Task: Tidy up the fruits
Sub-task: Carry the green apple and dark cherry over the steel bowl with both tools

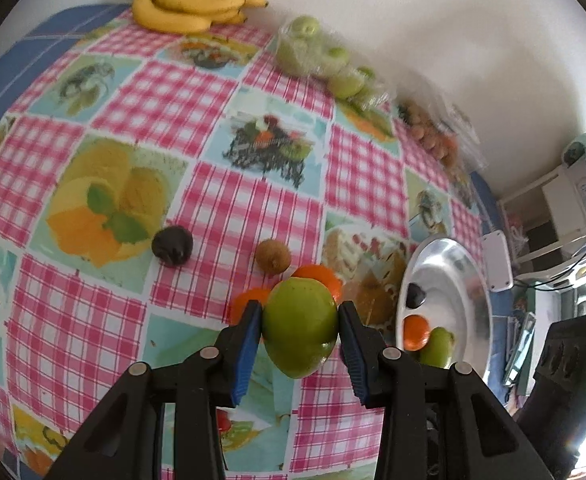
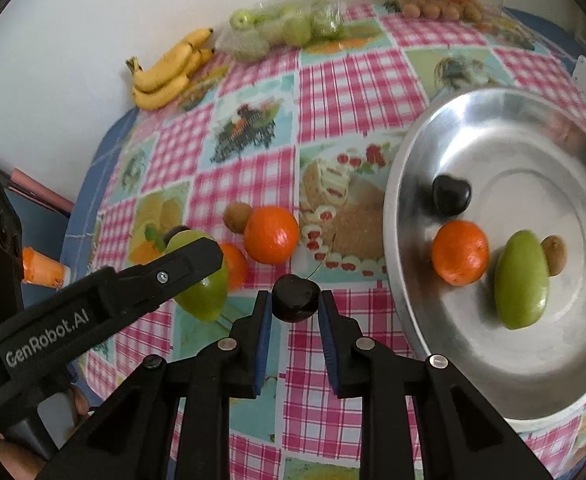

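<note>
Left gripper (image 1: 299,322) clamps a smooth green mango (image 1: 300,326) between its blue ribbed pads, jaws closed onto the fruit's sides. Its long axis runs near to far, the narrower tip pointing back toward the camera. It is held above a glossy checked tablecloth (image 1: 229,208), pink gingham squares alternating with printed food pictures. Right gripper (image 2: 296,302) pinches a small, dark, glossy cherry (image 2: 296,297), jaws nearly together; its thin stem (image 2: 325,256) points away toward the far right.

To the right sits a round, shiny metal tray (image 2: 473,392), holding another dark cherry (image 2: 451,195), an orange (image 2: 459,252), a second oval green mango (image 2: 521,280) lying with its long axis near to far, and a fuzzy brown kiwi (image 2: 553,254) touching it. On the cloth lie two more oranges (image 2: 271,234), a kiwi (image 2: 237,217) and a dark fruit (image 1: 172,245). Against the far wall rest yellow bananas (image 1: 193,4) and bagged green fruit (image 1: 313,52).
</note>
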